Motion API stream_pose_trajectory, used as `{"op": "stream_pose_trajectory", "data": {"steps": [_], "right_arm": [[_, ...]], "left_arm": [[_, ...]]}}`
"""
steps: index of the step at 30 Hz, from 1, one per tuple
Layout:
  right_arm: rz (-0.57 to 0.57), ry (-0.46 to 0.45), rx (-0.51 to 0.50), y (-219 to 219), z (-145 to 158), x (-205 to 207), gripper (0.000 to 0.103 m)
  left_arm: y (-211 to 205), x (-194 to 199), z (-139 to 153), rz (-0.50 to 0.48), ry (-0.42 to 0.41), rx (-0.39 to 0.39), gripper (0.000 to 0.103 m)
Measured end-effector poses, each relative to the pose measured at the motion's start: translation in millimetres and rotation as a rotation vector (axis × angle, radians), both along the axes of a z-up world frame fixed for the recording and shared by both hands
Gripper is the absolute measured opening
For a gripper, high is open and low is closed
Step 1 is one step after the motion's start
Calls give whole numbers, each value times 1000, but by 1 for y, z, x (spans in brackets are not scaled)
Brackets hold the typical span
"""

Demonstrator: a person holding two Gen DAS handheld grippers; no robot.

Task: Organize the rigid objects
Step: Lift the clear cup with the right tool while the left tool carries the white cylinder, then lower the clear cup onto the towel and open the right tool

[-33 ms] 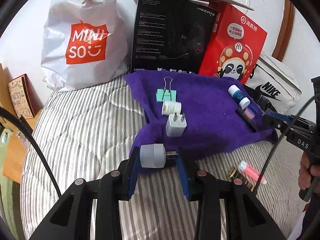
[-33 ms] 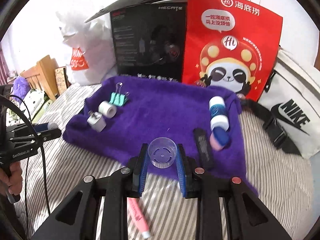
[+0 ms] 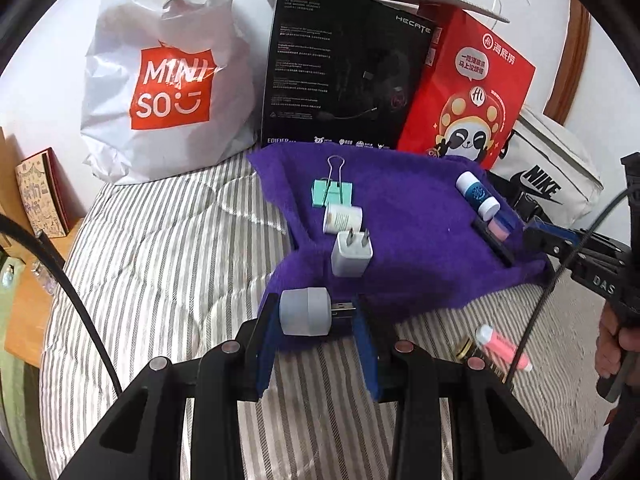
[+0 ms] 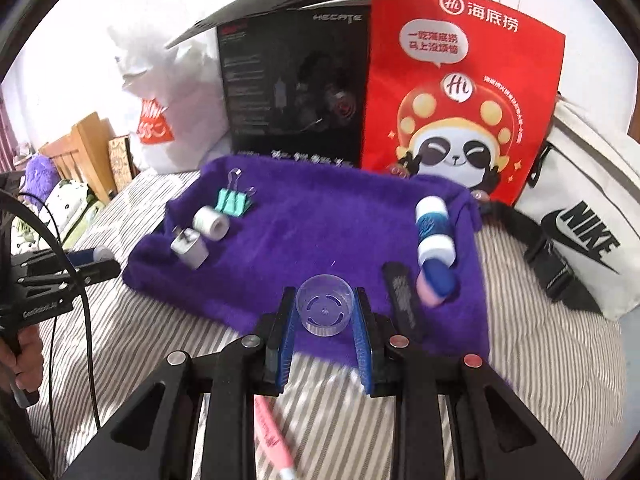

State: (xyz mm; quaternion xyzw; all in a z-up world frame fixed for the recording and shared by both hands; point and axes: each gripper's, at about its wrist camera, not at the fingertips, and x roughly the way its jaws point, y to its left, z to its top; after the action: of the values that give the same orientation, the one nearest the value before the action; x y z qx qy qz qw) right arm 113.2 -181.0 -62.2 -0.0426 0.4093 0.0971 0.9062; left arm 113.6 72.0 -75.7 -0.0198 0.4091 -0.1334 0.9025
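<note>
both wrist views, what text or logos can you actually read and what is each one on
"MINI SO" on the white plastic bag
"HECATE" on the black cardboard box; "EDIFIER" along its bottom edge; its fine print is too small
"Hi" and "海底捞" on the red paper bag; smaller Chinese lines are blurred
"NIKE" on the white canvas bag
"DAS", cut off, on the right gripper

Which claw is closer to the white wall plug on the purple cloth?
Left. The left claw, holding a grey USB light, sits just in front of the white wall plug. The right claw is at the cloth's near edge, farther off.
</note>
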Motion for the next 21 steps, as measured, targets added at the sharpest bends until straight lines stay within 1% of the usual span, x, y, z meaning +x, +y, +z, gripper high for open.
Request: {"op": "stream_pose_trajectory", "data": {"steps": [6,10,13,17,19,21], "right_arm": [[-17,-8,4,-12,-3,32,27],[-24,-3,-4,-18,-11,59,27],[-31,5,-3,-21,-20,78,27],[-66,54,-14,-28,-35,110,27],[-67,75,-8,-29,-39,120,27],[-68,92,-23,-29,-43,132,27]], "left_arm": [[-7,13,3,-7,4,5,34],[-9,19,1,0,8,9,34],[-8,25,-1,7,20,-3,34],[-10,30,-4,6,27,-7,34],[-11,31,-4,1,28,-9,34],[-12,32,-6,-6,30,-11,34]]}}
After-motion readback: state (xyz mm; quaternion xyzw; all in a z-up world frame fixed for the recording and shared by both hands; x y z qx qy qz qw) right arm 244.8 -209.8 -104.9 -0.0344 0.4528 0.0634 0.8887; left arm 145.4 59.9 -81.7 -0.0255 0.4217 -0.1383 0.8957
